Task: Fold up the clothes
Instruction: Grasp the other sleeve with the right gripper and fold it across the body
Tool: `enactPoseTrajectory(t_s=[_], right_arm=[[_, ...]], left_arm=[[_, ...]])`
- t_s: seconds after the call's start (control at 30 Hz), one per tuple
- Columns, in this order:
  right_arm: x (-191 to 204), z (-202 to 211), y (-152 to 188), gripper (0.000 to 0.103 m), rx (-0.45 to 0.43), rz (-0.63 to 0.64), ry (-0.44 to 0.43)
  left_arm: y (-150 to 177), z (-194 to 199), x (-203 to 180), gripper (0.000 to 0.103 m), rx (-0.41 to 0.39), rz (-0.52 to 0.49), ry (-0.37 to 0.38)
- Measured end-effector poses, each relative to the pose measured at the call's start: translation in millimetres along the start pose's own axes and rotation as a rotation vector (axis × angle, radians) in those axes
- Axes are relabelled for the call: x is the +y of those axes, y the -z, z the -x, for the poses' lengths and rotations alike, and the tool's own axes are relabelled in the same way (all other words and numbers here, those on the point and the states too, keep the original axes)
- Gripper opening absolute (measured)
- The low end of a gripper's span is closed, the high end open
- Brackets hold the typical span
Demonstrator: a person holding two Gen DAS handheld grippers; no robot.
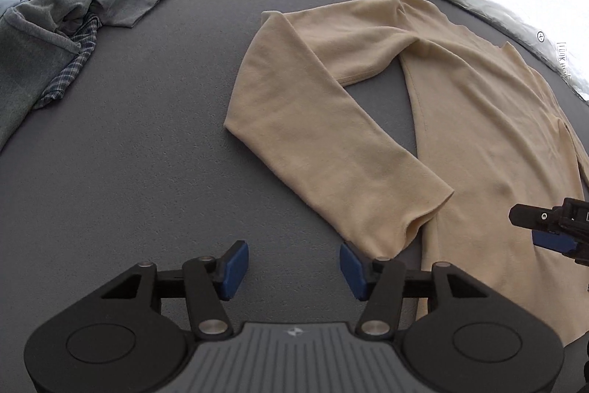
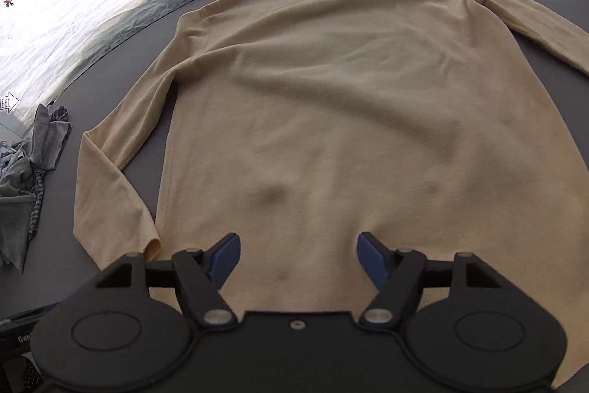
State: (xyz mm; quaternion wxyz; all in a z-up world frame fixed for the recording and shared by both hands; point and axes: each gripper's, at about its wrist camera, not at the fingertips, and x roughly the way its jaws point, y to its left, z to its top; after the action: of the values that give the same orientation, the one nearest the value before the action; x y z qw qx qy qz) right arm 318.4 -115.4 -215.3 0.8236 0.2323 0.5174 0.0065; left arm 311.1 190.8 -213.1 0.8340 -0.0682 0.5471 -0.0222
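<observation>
Our left tongs [image 1: 293,269] stand apart over bare counter [image 1: 147,142], just beside the beige shirt [image 1: 478,105] cuff. Our right tongs [image 2: 298,260] gape, empty, above its hem.

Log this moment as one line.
tan shirt flat on table | left claw open, empty | right claw open above shirt
</observation>
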Motion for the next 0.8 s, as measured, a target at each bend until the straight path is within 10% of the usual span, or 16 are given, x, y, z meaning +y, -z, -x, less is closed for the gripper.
enactPoseTrajectory(t_s=[0.13, 0.3, 0.8], right_arm=[[-12.9, -3.2, -1.9, 0.036, 0.044, -0.267, -0.184], [-21.8, -15.8, 8.5, 0.031, 0.104, -0.506, -0.358], [28.0, -40.5, 2.7, 0.032, 0.179, -0.372, -0.372]], left_arm=[[-0.9, 2.3, 5.0, 0.056, -0.006, 0.008, -0.025], [-2.4, -0.5, 11.0, 0.057, 0.008, 0.03, -0.036], [-5.0, -8.1, 5.7, 0.075, 0.027, 0.017, -0.021]])
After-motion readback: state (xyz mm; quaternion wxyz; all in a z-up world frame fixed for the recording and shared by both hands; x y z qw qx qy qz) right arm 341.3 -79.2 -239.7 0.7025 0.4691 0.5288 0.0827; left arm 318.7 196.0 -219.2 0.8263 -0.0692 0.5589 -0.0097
